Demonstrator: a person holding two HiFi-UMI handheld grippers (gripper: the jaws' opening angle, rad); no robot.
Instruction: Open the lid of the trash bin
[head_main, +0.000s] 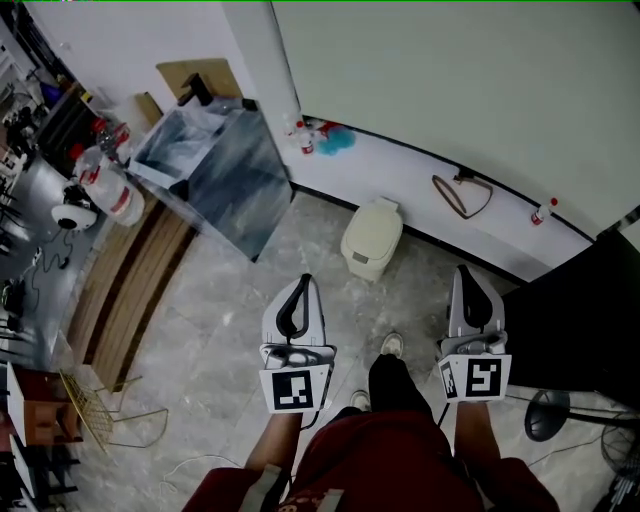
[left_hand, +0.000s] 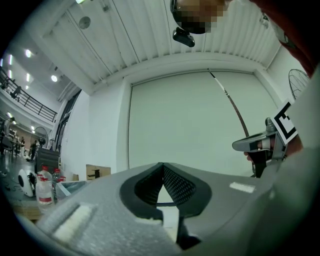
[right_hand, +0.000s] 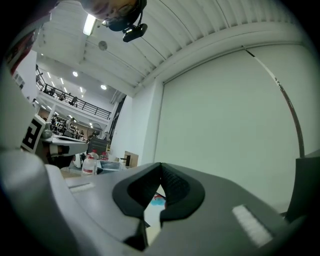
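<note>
The trash bin (head_main: 372, 238) is a small cream bin standing on the marble floor against the white ledge, with its lid down. My left gripper (head_main: 303, 282) hovers level, short of the bin and a little to its left, jaws shut with nothing between them. My right gripper (head_main: 464, 272) is held level to the bin's right, also shut and empty. In the left gripper view the left gripper (left_hand: 162, 166) faces a plain pale wall, and the right gripper (left_hand: 264, 145) shows at the side. The right gripper (right_hand: 160, 166) faces the same wall. The bin shows in neither gripper view.
A glass-sided cabinet (head_main: 215, 170) stands left of the bin, with water bottles (head_main: 110, 190) beyond it. A black surface (head_main: 570, 320) and a fan base (head_main: 548, 413) lie at the right. A wire rack (head_main: 95, 410) sits low left. My shoe (head_main: 392, 345) is behind the bin.
</note>
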